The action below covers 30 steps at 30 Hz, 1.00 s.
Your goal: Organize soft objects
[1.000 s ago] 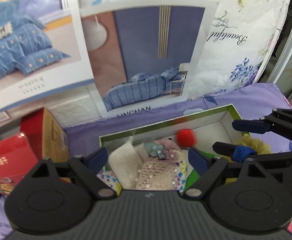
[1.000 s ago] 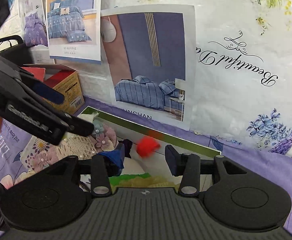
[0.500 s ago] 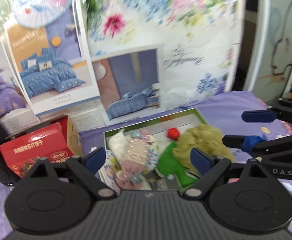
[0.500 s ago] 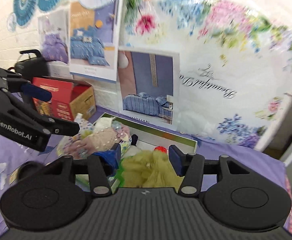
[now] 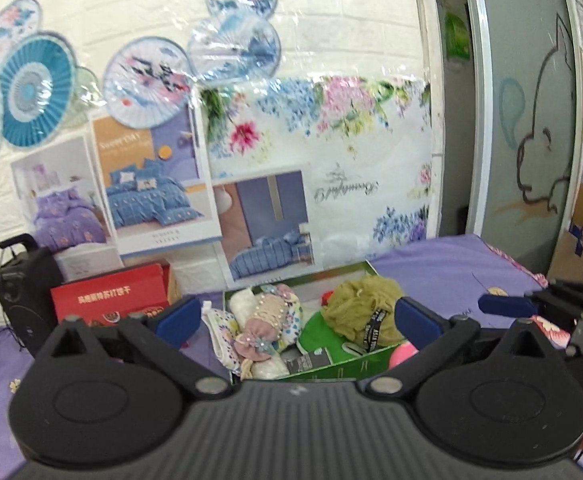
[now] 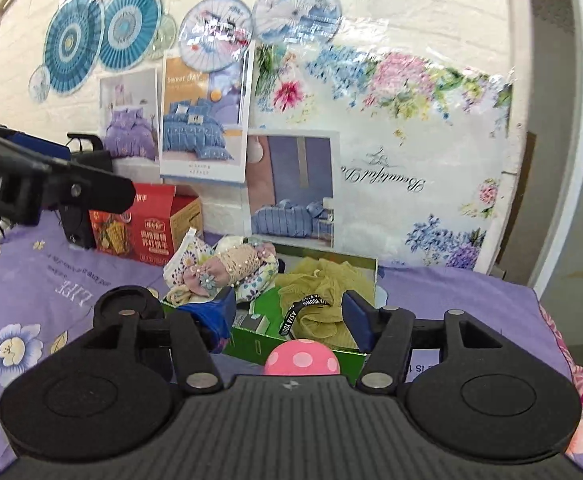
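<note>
- Two views to call, left wrist first: the left gripper (image 5: 295, 322) hangs above the purple bedspread (image 5: 443, 268) with its jaws spread wide and nothing between them. Straight ahead and below sits the green box (image 5: 331, 368), packed with a yellowish mesh puff (image 5: 365, 300), a lace-and-pearl fabric bundle (image 5: 267, 312) and a floral cloth (image 5: 221, 326). Just outside the box's near right corner peeks a pink ball (image 5: 403, 354), close by the left gripper's right fingertip. The right gripper (image 5: 523, 306) shows at the right edge, well off to that side.
- Right wrist now: the right gripper (image 6: 289, 314) is also released, jaws apart and empty. That pink ball (image 6: 302, 358), white-dotted here, lies on the bedspread touching or just beside the box's near wall (image 6: 251, 346), dead centre between the two fingers and below them, partly hidden by the gripper body. Round, so no long axis to line up with.
- My read: the ball looks like the one soft thing outside the box, and the right gripper is squarely lined up on it, nearer than the left. A straight drop and a gentle close should do.
</note>
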Available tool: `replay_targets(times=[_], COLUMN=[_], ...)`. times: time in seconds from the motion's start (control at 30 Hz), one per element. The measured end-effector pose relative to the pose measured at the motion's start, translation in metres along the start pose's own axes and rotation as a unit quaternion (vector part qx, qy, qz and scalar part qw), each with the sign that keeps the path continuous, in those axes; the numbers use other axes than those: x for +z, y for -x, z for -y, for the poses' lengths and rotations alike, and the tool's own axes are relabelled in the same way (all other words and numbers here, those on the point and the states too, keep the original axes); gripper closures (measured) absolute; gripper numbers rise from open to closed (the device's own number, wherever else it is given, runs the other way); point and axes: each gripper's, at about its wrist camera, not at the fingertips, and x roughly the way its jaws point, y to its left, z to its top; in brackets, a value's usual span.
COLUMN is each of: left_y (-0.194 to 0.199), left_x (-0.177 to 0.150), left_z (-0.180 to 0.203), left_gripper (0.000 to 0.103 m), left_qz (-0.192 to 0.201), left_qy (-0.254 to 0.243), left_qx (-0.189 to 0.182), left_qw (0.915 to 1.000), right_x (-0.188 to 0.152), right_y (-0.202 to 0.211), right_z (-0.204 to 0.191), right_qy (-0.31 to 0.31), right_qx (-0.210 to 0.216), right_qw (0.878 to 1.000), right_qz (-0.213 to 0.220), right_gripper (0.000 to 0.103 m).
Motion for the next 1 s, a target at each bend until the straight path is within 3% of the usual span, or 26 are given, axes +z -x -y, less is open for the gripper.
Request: replay_targets(times=[0.17, 0.27, 0.43, 0.63, 0.83, 1.0], left_y=[0.016, 0.02, 0.025, 0.019, -0.001, -0.013], left_x=[-0.021, -0.041, -0.08, -0.118, -0.151, -0.171], left_z=[0.011, 0.021, 0.04, 0.042, 0.043, 0.038], left_gripper=[0.0, 0.0, 0.0, 0.0, 0.0, 0.0], left_qz=[0.029, 0.032, 0.02, -0.019, -0.068, -0.097], left_qy=[0.045, 0.065, 0.042, 0.055, 0.067, 0.066], left_qx=[0.002, 0.019, 0.073, 0.079, 0.074, 0.095], left_qw=[0.9986, 0.9972, 0.9963, 0.9951, 0.9926, 0.9885], right_x=[-0.021, -0.04, -0.064, -0.088, -0.112, -0.123], right_y=[0.017, 0.019, 0.021, 0.024, 0.025, 0.029], right_z=[-0.023, -0.027, -0.029, -0.023, -0.021, -0.024], right_qy=[-0.019, -0.066, -0.096, -0.115, -0.121, -0.116], right_qx=[-0.036, -0.068, -0.09, -0.111, -0.099, -0.095], right_qw=[0.998, 0.994, 0.991, 0.987, 0.987, 0.987], right_qz=[0.053, 0.06, 0.025, -0.009, -0.042, -0.052], right_gripper=[0.056, 0.055, 0.054, 0.053, 0.053, 0.052])
